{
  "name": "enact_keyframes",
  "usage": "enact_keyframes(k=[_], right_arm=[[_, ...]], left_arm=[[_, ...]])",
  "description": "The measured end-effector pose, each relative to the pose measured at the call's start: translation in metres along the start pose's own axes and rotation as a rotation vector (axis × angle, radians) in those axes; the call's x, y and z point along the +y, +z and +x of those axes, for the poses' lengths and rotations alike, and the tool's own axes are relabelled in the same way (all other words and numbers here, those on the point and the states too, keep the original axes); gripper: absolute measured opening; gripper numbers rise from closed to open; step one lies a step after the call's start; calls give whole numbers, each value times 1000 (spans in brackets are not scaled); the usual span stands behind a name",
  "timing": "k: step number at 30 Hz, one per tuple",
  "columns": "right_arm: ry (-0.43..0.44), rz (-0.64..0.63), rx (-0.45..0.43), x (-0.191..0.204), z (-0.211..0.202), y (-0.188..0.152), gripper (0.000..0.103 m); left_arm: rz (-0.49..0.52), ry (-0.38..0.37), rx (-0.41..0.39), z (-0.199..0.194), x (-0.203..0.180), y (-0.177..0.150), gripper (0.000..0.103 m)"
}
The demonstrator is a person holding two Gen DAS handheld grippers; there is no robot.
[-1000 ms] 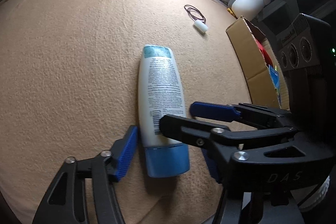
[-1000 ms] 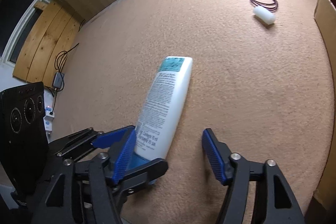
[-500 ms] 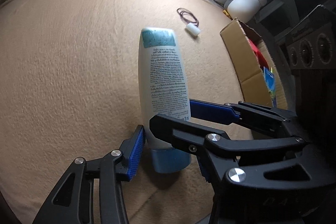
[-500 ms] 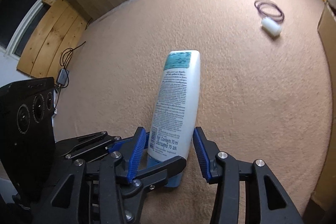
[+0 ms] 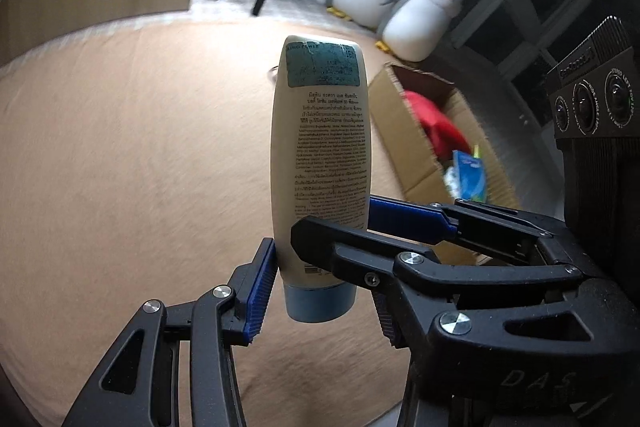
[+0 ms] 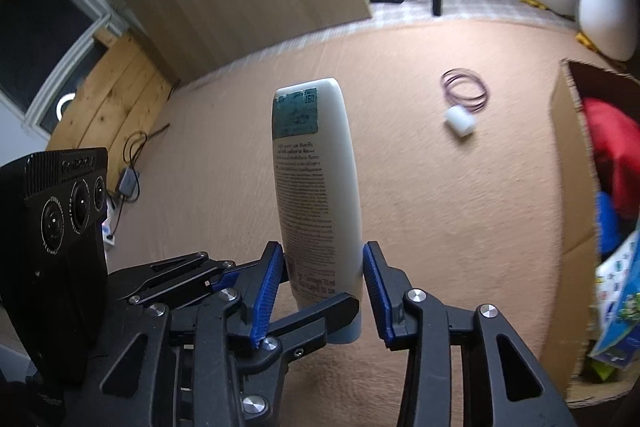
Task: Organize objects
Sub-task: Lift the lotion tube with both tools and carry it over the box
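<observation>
Lifted off the carpet (image 5: 120, 155), bottle (image 5: 320, 155) clamped in both grippers' jaws, right's closing; only right view shows cable (image 6: 466, 91).

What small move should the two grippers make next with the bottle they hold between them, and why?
Probably carry the bottle sideways toward the cardboard box. The left gripper and right gripper both clamp it near its blue cap, the right one's fingers closing further; it hangs clear of the carpet, and the box stands open.

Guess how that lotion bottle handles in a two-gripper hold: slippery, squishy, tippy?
The lotion bottle looks like smooth plastic with curved sides, so probably slippery. Both grippers pinch it near the cap, with the long body above: likely top-heavy, apt to pivot. Probably stiff: no visible denting.
</observation>
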State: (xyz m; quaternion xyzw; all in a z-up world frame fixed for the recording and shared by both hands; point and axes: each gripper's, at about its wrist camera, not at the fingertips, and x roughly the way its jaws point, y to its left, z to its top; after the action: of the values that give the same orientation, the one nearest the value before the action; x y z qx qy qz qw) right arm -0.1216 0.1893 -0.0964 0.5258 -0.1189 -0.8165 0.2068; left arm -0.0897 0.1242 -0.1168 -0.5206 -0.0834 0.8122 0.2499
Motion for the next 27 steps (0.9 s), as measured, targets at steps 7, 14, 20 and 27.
enact_keyframes(k=[7,14,20,27], right_arm=[[-46,31,-67,-30,-39,3,38],[-102,94,-131,-72,-81,-1,38],[-146,136,-166,-103,-109,-10,38],[-183,186,-178,-135,-127,-21,38]], left_arm=[[76,-48,-6,14,-50,19,48],[156,-104,2,40,-111,34,48],[207,-140,26,65,-154,41,48],[245,-166,52,89,-184,43,48]])
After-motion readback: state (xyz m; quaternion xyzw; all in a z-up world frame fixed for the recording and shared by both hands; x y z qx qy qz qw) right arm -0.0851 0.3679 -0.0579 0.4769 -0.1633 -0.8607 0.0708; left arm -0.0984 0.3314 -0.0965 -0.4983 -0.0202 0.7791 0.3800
